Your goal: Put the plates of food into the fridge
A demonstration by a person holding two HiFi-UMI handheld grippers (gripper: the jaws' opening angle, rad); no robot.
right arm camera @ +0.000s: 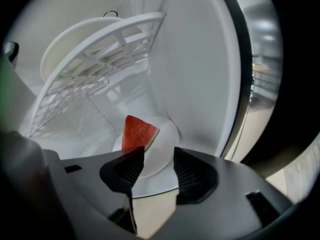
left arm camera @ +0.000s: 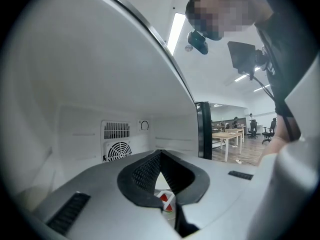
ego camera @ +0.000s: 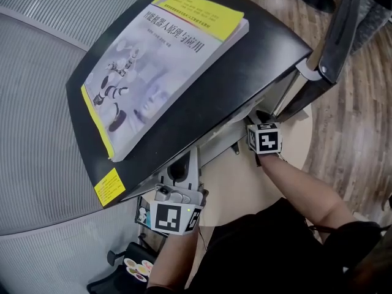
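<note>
My right gripper [right arm camera: 157, 155] is spread wide over the plate [right arm camera: 164, 136] of watermelon [right arm camera: 136, 133] on the fridge [right arm camera: 200, 74] floor. The plate looks stiff, slick and breakable, so I'd pinch its near rim. My left gripper [left arm camera: 160, 154] is pressed together.

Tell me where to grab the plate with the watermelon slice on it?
Take the plate by its near rim, coming in from the front of the open fridge, where the right gripper sits with jaws apart. That edge is thin and bare, so the jaws can likely pinch it. The watermelon slice stands further back and to the left, out of the way.
</note>
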